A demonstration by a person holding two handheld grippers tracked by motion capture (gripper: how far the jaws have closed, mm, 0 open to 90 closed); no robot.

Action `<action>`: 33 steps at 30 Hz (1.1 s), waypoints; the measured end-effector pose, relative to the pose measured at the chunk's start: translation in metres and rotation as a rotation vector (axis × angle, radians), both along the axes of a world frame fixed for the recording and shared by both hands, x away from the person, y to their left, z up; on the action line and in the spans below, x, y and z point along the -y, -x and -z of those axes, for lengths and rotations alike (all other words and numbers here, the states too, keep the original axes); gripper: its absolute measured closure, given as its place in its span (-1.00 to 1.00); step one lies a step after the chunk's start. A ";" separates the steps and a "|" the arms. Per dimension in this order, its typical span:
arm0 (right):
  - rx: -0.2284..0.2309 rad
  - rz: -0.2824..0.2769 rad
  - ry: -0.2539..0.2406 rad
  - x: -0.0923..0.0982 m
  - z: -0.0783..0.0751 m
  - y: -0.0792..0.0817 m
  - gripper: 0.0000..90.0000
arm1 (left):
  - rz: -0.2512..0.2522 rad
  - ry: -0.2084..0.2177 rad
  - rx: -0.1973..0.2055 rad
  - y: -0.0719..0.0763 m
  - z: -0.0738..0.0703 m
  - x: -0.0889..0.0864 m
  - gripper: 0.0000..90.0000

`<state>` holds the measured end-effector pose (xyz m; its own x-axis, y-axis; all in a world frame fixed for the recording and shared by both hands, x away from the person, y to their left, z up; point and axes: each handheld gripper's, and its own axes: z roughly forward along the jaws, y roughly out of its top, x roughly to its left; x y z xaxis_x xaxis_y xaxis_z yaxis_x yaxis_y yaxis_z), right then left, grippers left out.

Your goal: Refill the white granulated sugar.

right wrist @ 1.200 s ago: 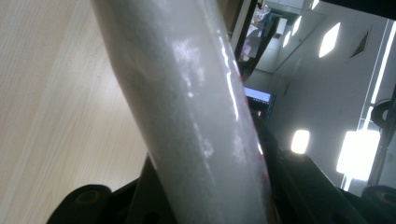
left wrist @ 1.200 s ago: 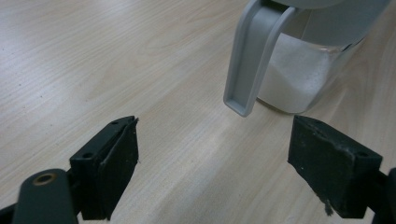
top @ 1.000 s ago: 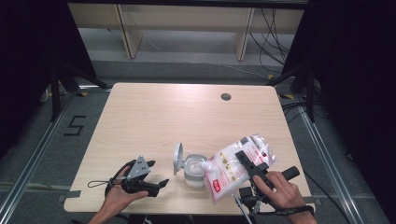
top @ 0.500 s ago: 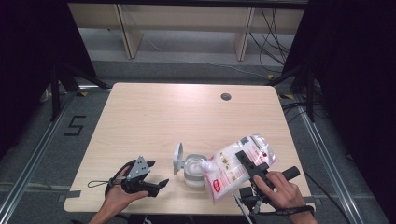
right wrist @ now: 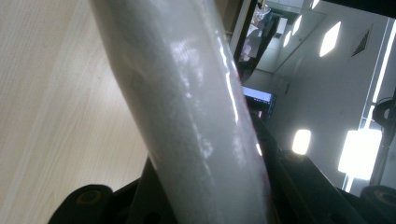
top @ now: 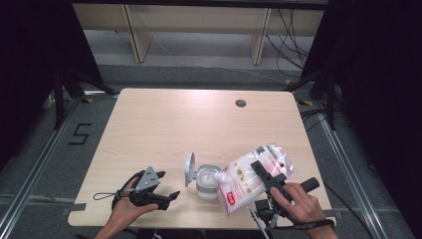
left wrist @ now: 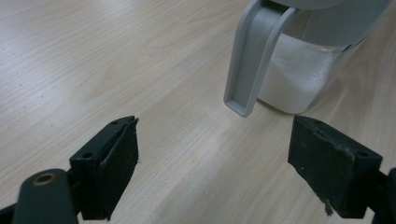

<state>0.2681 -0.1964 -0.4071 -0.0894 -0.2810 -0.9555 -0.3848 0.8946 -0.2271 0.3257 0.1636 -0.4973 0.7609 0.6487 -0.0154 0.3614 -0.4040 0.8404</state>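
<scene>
A clear plastic jar [top: 206, 181] with white powder inside stands near the table's front edge, its grey lid [top: 189, 169] flipped up on the left side. My right gripper [top: 266, 174] is shut on a clear bag of white granules [top: 249, 179] with a red and white label, which is tilted so its lower corner rests at the jar's mouth. In the right gripper view the bag [right wrist: 196, 116] fills the gap between the jaws. My left gripper [top: 166, 199] lies open on the table left of the jar. In the left gripper view, the jar [left wrist: 303, 70] and its lid flap [left wrist: 252, 60] lie beyond the gripper [left wrist: 229, 172].
The wooden table [top: 174, 124] has a round cable hole [top: 241, 103] at the back right. Pale shelving [top: 199, 25] and loose cables stand on the floor behind it. Dark frames flank both sides.
</scene>
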 end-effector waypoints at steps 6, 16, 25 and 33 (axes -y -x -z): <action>0.009 -0.018 0.039 0.000 -0.003 -0.001 0.60 | 0.000 -0.001 0.000 0.000 0.000 0.000 -0.65; 0.002 -0.020 0.002 0.002 -0.001 -0.001 0.61 | 0.000 -0.001 0.000 0.000 0.000 0.000 -0.65; -0.009 0.008 -0.036 0.004 -0.001 0.000 0.62 | -0.003 -0.001 -0.002 0.000 0.000 0.000 -0.65; -0.002 -0.014 0.003 0.004 -0.004 -0.002 0.63 | -0.002 -0.002 -0.002 0.000 0.000 0.000 -0.65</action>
